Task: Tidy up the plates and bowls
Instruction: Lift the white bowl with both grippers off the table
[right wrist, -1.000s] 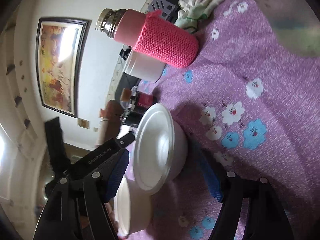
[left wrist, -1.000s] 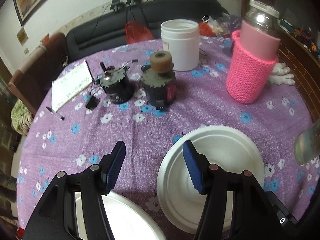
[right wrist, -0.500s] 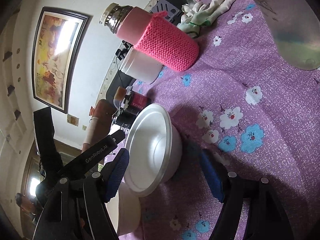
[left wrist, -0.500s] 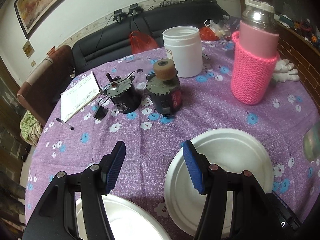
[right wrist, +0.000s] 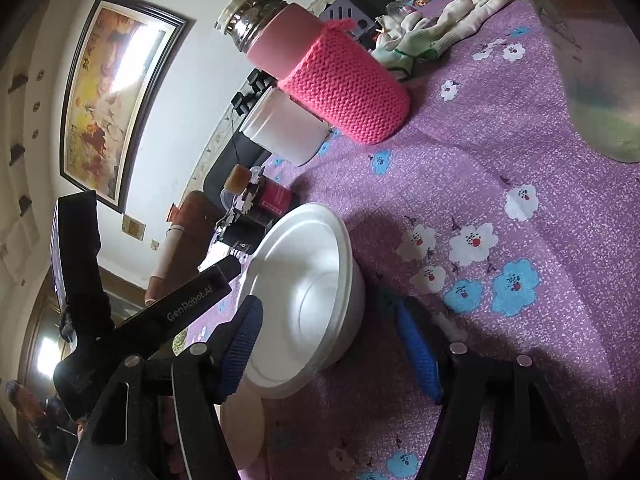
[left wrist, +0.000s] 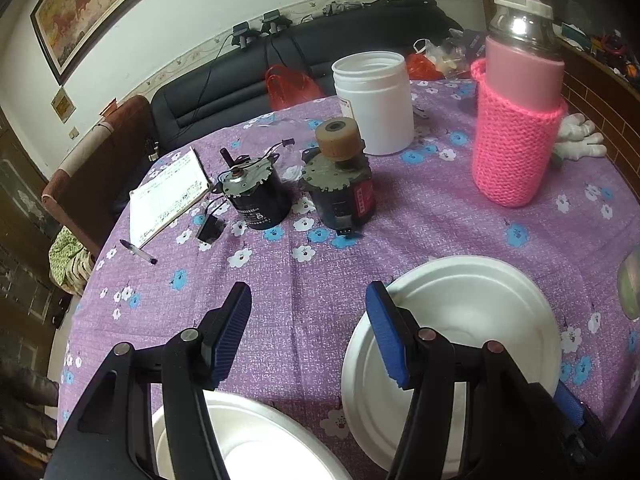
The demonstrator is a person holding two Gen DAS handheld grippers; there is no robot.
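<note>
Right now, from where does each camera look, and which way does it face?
Left wrist: sits on the left gripper, looks down across the purple tablecloth at two motors; both blue-padded fingers show, open over bare cloth.
Right wrist: sits on the right gripper, rolled sideways, looks at the white bowl; its fingers straddle the bowl, jaws just been closing, not pressing.
Shared: that white bowl, pink flask, white jar.
</note>
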